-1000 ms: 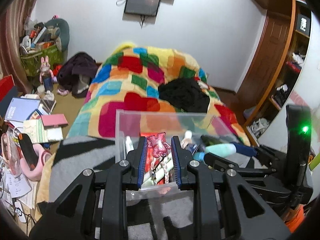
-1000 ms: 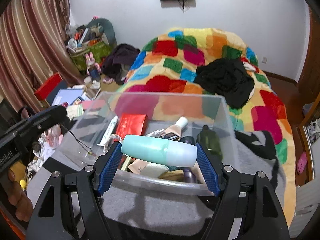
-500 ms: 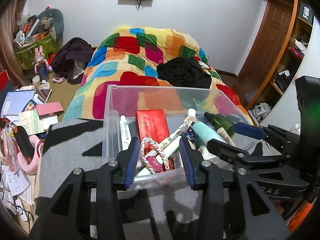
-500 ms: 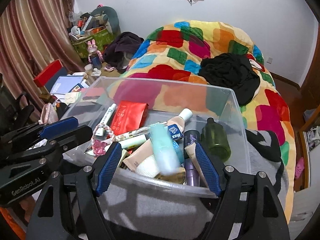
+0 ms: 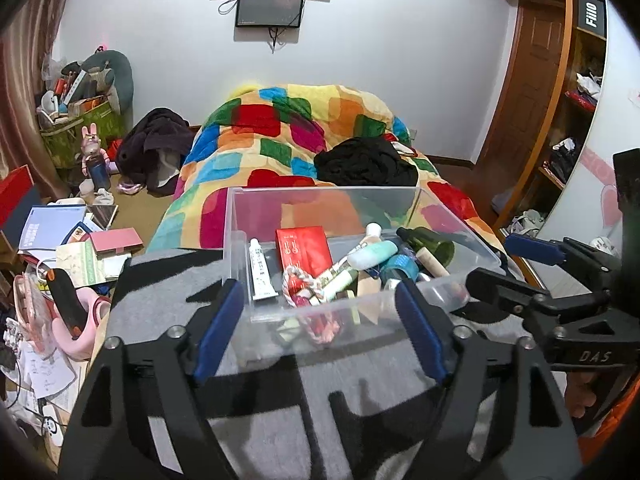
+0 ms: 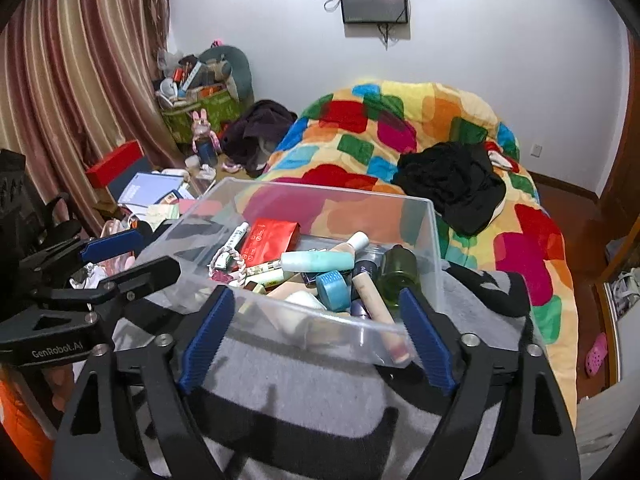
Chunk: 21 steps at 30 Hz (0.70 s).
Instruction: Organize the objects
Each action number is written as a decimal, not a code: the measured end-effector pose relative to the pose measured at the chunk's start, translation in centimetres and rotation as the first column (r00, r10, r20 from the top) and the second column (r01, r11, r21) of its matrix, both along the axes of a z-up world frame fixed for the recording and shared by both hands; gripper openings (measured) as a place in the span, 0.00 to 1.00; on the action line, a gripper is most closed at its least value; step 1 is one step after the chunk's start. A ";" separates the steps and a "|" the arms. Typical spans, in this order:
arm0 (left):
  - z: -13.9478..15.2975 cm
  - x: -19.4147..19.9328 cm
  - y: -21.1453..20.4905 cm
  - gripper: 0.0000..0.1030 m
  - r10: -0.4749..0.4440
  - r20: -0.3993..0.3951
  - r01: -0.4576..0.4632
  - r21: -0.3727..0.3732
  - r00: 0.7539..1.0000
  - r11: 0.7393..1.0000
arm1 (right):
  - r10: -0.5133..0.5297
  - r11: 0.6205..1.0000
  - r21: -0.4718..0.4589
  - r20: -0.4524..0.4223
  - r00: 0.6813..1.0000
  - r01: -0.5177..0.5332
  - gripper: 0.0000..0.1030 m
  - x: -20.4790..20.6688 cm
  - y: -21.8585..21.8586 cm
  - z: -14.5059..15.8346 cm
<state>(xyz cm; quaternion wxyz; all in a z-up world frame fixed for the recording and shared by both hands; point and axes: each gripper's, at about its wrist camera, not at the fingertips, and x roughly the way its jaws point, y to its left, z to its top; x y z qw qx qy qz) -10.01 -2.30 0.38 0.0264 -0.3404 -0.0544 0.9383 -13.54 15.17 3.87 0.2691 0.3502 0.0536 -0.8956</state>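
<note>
A clear plastic bin sits on a grey and black blanket and holds several toiletries. Among them lie a red box, a mint bottle, a dark green bottle, a white tube and a pink and white rope charm. My left gripper hangs just before the bin's near wall, its jaws opening with nothing between them. My right gripper is also opening and empty, in front of the bin's near rim.
A bed with a multicoloured quilt and black clothes lies beyond the bin. Books, papers and a pink object litter the floor at the left. A wooden door and shelves stand at the right. Curtains hang left.
My left gripper let go of the pink rope charm, which now lies in the bin. My right gripper released the mint bottle into the bin. Both grippers opened wider and drew back.
</note>
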 end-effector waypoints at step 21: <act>-2.1 1.7 1.3 0.84 0.013 0.011 -0.013 -0.013 1.000 1.000 | -0.043 0.999 0.012 -0.019 0.999 0.044 0.82 1.9 1.2 -1.4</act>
